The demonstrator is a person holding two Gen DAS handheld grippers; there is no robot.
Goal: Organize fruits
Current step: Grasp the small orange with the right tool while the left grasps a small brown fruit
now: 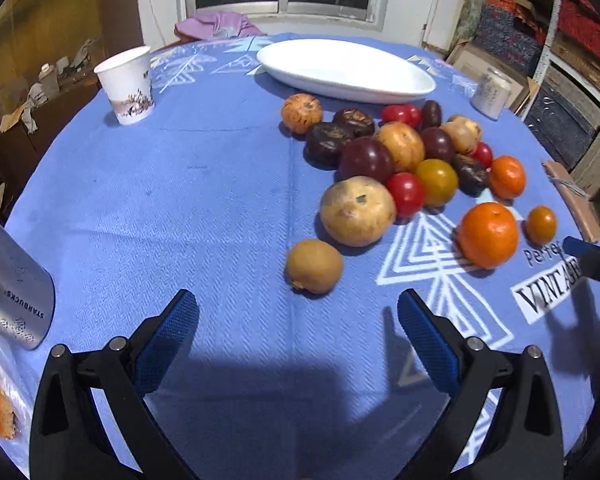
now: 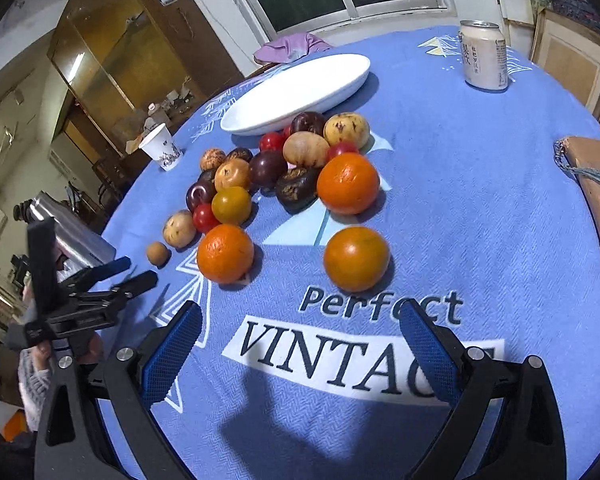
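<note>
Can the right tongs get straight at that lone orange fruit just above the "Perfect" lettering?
Probably yes: the right tongs are open and the orange fruit sits alone dead ahead, with bare tablecloth between.

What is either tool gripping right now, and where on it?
Nothing. The left tool and right tool are both open over the blue tablecloth, short of the fruit pile.

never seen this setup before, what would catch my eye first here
The heap of fruit in the middle of the blue tablecloth, with an empty white dish just behind it. Both the left gripper and right gripper hang open over the cloth, holding nothing.
</note>
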